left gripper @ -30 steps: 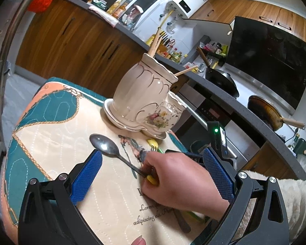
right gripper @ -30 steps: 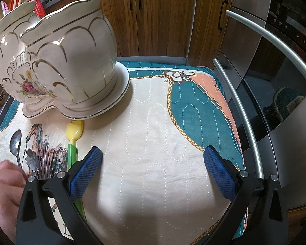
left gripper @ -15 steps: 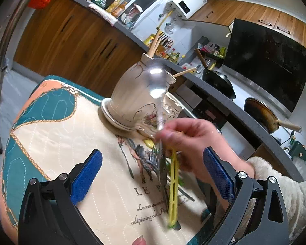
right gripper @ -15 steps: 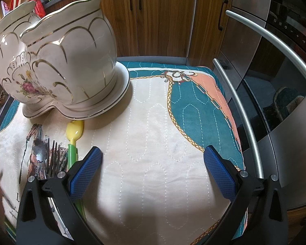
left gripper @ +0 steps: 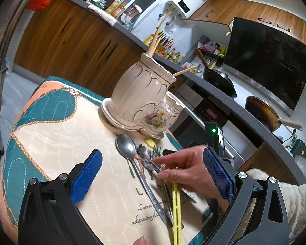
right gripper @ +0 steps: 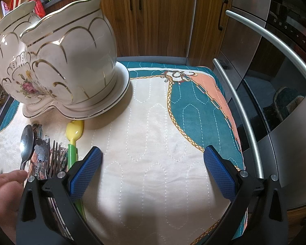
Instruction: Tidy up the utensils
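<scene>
A cream ceramic utensil holder with gold trim and wooden sticks in it stands on a saucer on the quilted mat; it also shows in the right wrist view. Several utensils lie in front of it: a large metal spoon, a fork and a yellow-handled piece. In the right wrist view I see the spoon, fork and a yellow-green spoon. A bare hand touches the utensils. My left gripper and right gripper are open and empty.
A kitchen counter with a wok and a pan runs behind the mat. An oven door with steel handles stands at the mat's right edge. Wooden cabinets are beyond the mat.
The bare hand lifted the spoon, fork and yellow-handled piece half a second ago, and they now lie back on the mat. Both grippers have hardly moved.
</scene>
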